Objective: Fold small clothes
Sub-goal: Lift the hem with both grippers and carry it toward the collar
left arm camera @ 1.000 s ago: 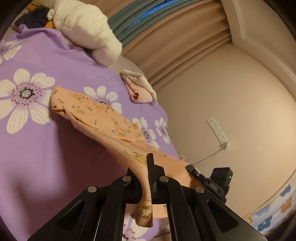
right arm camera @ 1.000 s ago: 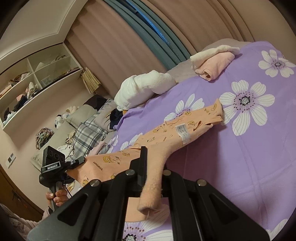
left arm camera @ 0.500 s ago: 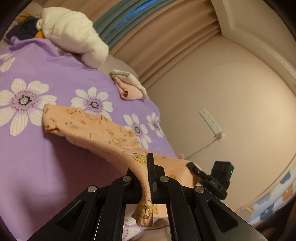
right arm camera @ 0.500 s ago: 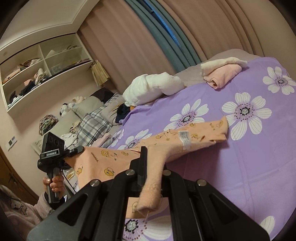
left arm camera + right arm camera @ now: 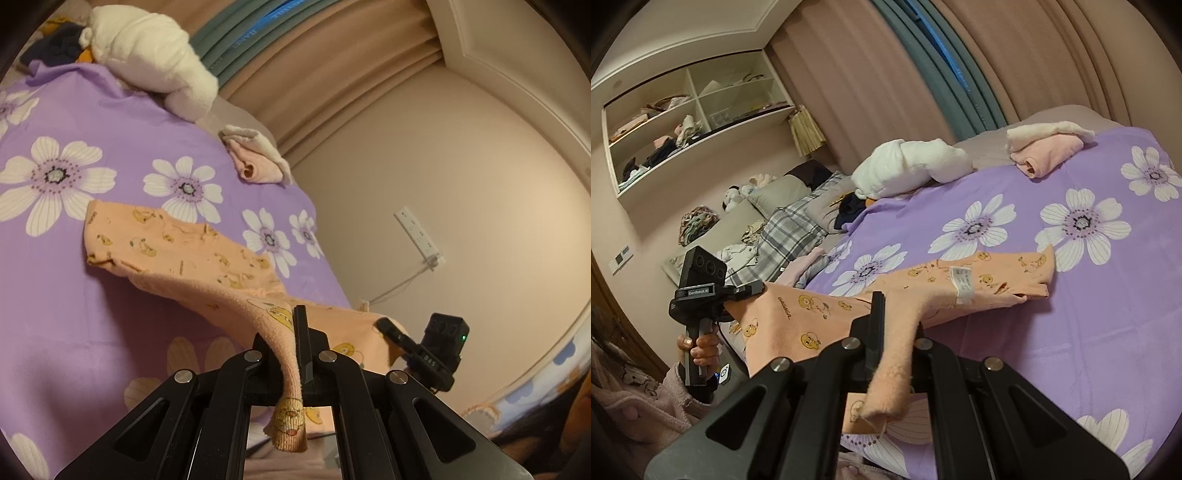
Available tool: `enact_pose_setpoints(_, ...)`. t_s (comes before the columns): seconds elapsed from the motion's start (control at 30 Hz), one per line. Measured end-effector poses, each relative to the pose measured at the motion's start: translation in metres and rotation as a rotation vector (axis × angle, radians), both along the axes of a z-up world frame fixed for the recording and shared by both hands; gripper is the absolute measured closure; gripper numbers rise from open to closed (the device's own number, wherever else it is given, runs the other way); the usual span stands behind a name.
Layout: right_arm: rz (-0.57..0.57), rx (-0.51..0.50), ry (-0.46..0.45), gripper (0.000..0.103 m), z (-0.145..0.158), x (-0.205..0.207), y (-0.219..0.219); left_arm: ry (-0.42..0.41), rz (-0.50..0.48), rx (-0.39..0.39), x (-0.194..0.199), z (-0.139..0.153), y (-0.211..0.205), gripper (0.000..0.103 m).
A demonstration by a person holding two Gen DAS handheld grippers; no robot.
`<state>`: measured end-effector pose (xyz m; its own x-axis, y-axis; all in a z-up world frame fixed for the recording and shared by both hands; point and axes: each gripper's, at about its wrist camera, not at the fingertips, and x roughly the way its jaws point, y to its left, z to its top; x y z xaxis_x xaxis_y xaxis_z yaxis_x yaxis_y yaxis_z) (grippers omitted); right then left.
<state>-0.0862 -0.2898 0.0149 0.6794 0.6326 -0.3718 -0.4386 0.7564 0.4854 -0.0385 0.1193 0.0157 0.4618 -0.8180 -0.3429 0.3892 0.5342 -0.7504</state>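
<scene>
I pulled both tools back along the bed (image 5: 55, 314), so the far end of the peach garment (image 5: 177, 251) slid over the purple cover: in the left view it lay beside the large flower (image 5: 51, 177) a second ago and now sits below the next flower along. More of the cloth now hangs clear of the bed between the left tool (image 5: 295, 332) and right tool (image 5: 882, 314). The right view has rolled: the shelves (image 5: 694, 114) and my left hand (image 5: 698, 350) show more fully.
</scene>
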Motion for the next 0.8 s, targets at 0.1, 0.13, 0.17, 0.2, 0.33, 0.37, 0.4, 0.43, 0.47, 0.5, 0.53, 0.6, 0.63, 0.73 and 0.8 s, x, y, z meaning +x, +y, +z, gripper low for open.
enact_pose_setpoints(0.1, -0.02, 0.006, 0.032, 0.1, -0.009, 0.004, -0.002, 0.043, 0.007, -0.021, 0.005, -0.011, 0.002, 0.103)
enact_pose_setpoints(0.13, -0.025, 0.007, 0.046, 0.1, -0.012, 0.006, -0.002, 0.051, 0.008, -0.024, 0.006, -0.014, 0.001, 0.103)
enact_pose_setpoints(0.17, -0.03, 0.008, 0.056, 0.1, -0.015, 0.006, -0.002, 0.058, 0.014, -0.024, 0.007, -0.015, 0.002, 0.103)
enact_pose_setpoints(0.2, -0.035, 0.011, 0.067, 0.1, -0.017, 0.007, -0.002, 0.069, 0.019, -0.028, 0.008, -0.017, 0.002, 0.103)
enact_pose_setpoints(0.33, -0.056, 0.029, 0.106, 0.099, -0.026, 0.011, -0.005, 0.096, 0.039, -0.044, 0.011, -0.024, 0.006, 0.103)
enact_pose_setpoints(0.37, -0.059, 0.036, 0.116, 0.099, -0.027, 0.013, -0.006, 0.1, 0.043, -0.052, 0.012, -0.026, 0.007, 0.103)
enact_pose_setpoints(0.4, -0.063, 0.039, 0.12, 0.099, -0.028, 0.015, -0.007, 0.107, 0.049, -0.058, 0.015, -0.027, 0.008, 0.103)
enact_pose_setpoints(0.43, -0.067, 0.043, 0.123, 0.099, -0.028, 0.017, -0.008, 0.114, 0.057, -0.063, 0.018, -0.028, 0.01, 0.103)
enact_pose_setpoints(0.47, -0.068, 0.046, 0.124, 0.099, -0.028, 0.019, -0.009, 0.118, 0.062, -0.065, 0.02, -0.029, 0.011, 0.103)
enact_pose_setpoints(0.5, -0.07, 0.05, 0.128, 0.098, -0.028, 0.023, -0.009, 0.122, 0.07, -0.07, 0.025, -0.029, 0.012, 0.103)
enact_pose_setpoints(0.53, -0.075, 0.058, 0.134, 0.098, -0.028, 0.03, -0.009, 0.127, 0.079, -0.078, 0.03, -0.029, 0.014, 0.103)
enact_pose_setpoints(0.6, -0.085, 0.067, 0.153, 0.098, -0.028, 0.045, -0.01, 0.132, 0.096, -0.087, 0.039, -0.031, 0.016, 0.103)
enact_pose_setpoints(0.63, -0.092, 0.066, 0.163, 0.098, -0.029, 0.052, -0.01, 0.134, 0.103, -0.089, 0.044, -0.031, 0.017, 0.103)
enact_pose_setpoints(0.73, -0.128, 0.055, 0.201, 0.098, -0.032, 0.081, -0.01, 0.152, 0.136, -0.096, 0.066, -0.036, 0.022, 0.103)
enact_pose_setpoints(0.8, -0.152, 0.055, 0.225, 0.098, -0.037, 0.1, -0.011, 0.177, 0.152, -0.102, 0.083, -0.042, 0.023, 0.103)
